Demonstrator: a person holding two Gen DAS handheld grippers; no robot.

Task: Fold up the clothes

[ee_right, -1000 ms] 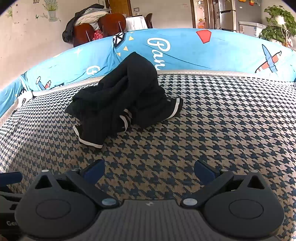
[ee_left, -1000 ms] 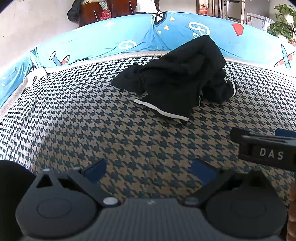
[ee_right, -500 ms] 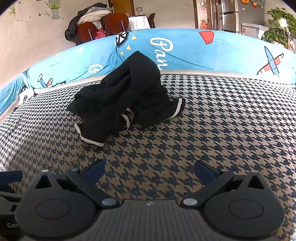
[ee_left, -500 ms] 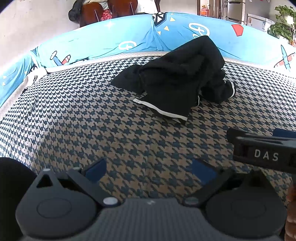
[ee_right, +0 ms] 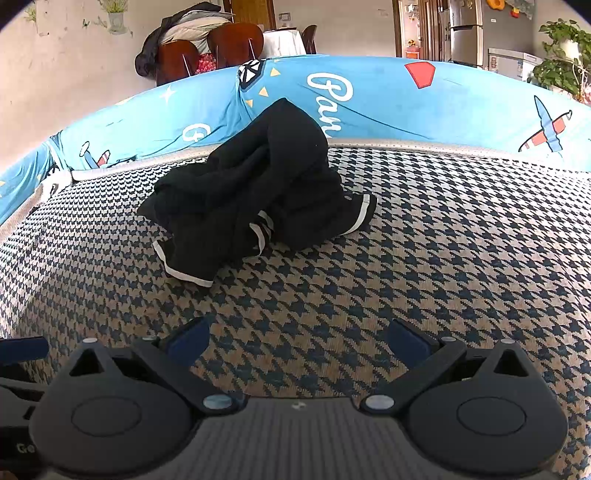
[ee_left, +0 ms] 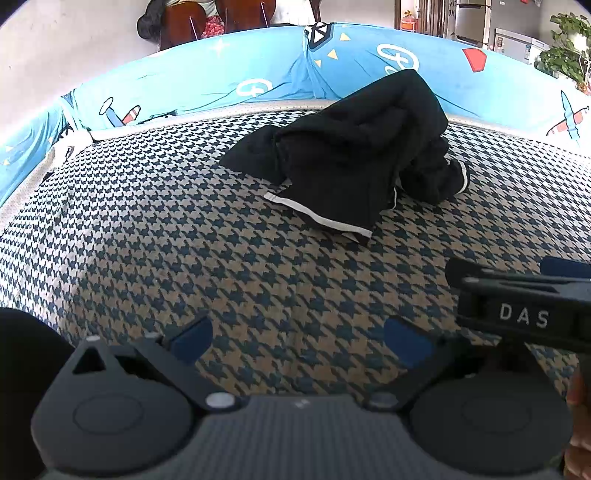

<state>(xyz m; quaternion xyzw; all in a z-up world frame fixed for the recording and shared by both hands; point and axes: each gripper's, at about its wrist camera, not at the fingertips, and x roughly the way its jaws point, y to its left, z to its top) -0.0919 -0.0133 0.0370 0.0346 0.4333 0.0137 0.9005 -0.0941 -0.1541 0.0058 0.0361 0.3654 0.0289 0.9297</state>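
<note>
A crumpled black garment with white stripe trim lies bunched on the houndstooth cover, its top leaning on the blue backrest; it also shows in the right wrist view. My left gripper is open and empty, low over the cover, well short of the garment. My right gripper is open and empty, also short of the garment, and its body shows at the right edge of the left wrist view. The left gripper's finger shows at the left edge of the right wrist view.
The houndstooth cover spreads wide around the garment. A blue cartoon-print backrest rims the far side. Brown chairs with clothes, a fridge and a plant stand behind it.
Both grippers have edged a little forward toward the garment; the garment sits slightly lower and larger in both views. The jaws stay open.
</note>
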